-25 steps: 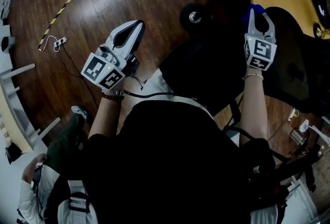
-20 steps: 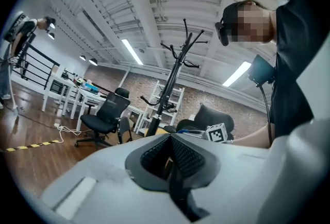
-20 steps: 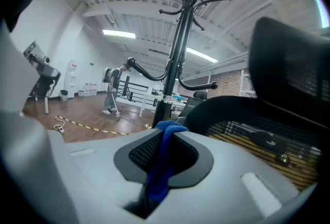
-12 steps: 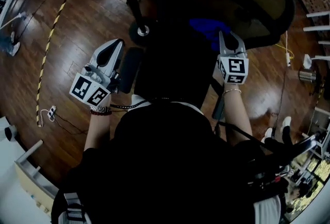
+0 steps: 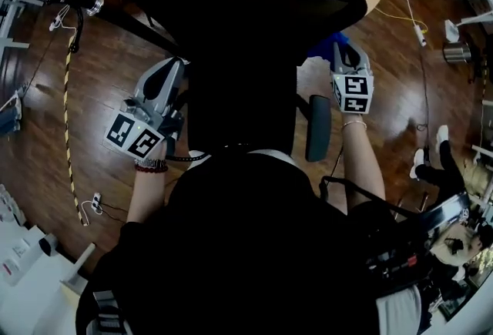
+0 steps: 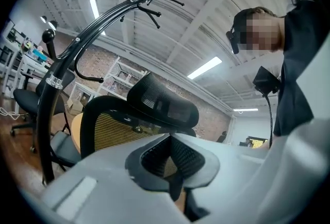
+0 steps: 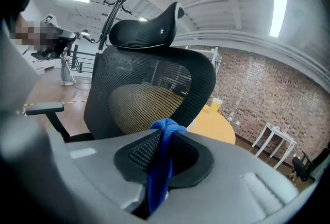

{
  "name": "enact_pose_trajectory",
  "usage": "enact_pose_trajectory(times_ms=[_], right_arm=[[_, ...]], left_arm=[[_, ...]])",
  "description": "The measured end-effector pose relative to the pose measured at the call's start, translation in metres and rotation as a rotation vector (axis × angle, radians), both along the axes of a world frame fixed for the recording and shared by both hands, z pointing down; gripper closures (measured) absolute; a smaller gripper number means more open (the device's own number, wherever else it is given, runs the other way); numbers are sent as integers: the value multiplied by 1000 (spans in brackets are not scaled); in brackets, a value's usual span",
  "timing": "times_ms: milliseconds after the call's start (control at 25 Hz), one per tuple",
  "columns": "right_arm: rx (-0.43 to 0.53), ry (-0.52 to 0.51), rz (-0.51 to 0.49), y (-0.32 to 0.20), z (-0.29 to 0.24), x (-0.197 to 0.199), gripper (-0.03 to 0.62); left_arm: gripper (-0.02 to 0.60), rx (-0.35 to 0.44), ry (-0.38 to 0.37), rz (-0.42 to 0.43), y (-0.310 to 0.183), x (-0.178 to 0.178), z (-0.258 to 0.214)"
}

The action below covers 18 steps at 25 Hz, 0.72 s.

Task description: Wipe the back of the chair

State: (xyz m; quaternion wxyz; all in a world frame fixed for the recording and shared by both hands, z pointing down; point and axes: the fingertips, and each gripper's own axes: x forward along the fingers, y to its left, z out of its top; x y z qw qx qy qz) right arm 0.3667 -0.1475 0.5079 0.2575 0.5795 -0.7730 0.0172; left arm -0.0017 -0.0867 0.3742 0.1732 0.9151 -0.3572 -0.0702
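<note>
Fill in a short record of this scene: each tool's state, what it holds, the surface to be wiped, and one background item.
Left tongs: shut, empty
Right tongs: shut on blue cloth
Surface to wipe: mesh chair back, with headrest above it
Cloth touching chair: cannot tell
Background: coat rack
</note>
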Motion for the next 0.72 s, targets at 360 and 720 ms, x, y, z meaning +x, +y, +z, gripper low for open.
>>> enact_pose_trajectory(times_ms=[360, 720], right_arm=[[68, -84, -20, -36, 6, -34, 559], [88, -42, -213, -64, 5, -155, 559]], left_arm=[[577, -43, -57, -39, 12, -41, 4], [577, -45, -59, -99, 20, -86, 3]])
